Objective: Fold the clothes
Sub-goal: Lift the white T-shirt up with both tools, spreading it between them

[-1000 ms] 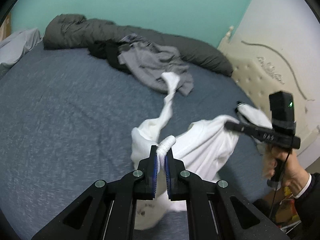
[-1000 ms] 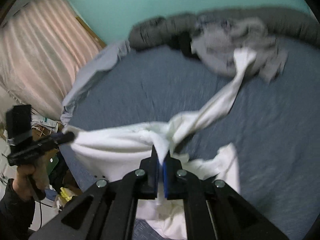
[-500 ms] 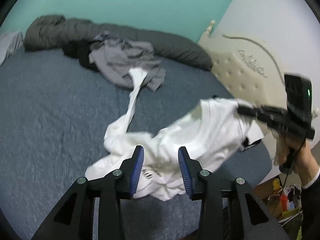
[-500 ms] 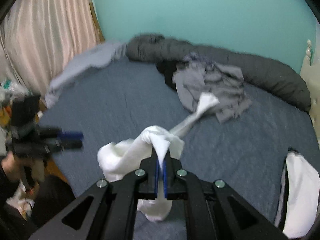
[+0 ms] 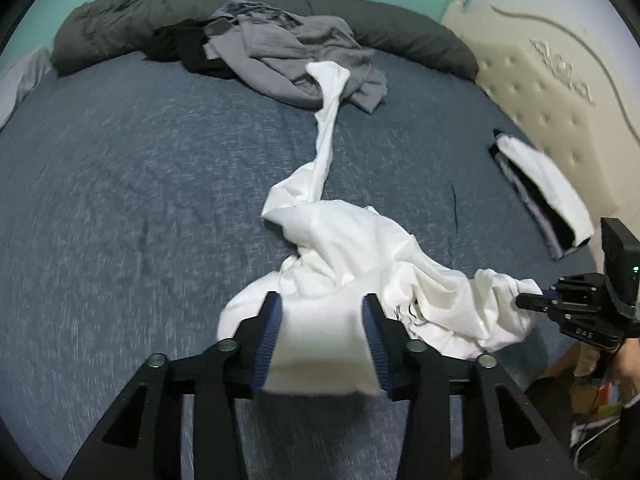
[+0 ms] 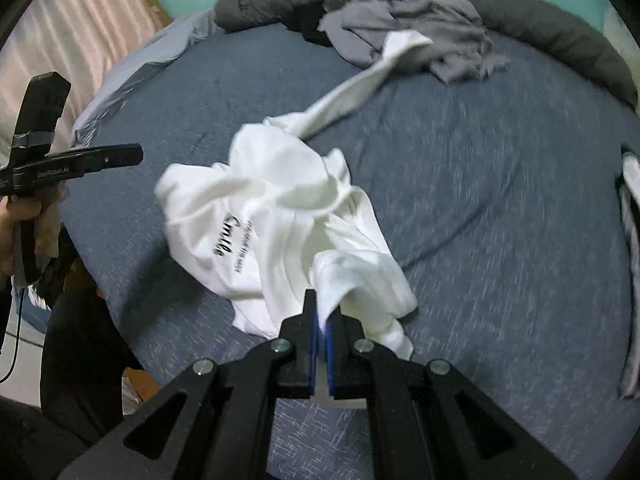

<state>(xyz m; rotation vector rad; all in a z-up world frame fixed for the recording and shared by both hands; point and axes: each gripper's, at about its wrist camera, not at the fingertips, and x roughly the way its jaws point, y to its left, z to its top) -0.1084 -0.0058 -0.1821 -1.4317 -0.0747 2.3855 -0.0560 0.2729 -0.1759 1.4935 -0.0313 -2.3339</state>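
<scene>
Spreading the white shirt (image 5: pixel 360 248) flat looks like the job in hand, judging by how it lies: crumpled in a heap near the front edge of the blue bed (image 5: pixel 120 184), one long sleeve trailing away toward the grey clothes (image 5: pixel 288 52) piled at the far side. The right tongs (image 6: pixel 321 320) are pressed together on a bunched fold of the shirt. The left tongs (image 5: pixel 322 320) stand spread wide, nothing pinched, with white cloth showing between the two fingers.

To do this well, I would have the left tongs seek a true edge — hem, shoulder or collar — not a loose bulge of cloth, since a mid-body pinch only drags the tangle along. Which part the right tongs hold is hard to tell; it seems a wad, so re-gripping may be wise. Pulling the two holds apart should draw the shirt taut. A folded white and dark garment (image 5: pixel 540 184) lies near the headboard (image 5: pixel 560 92), well apart.
</scene>
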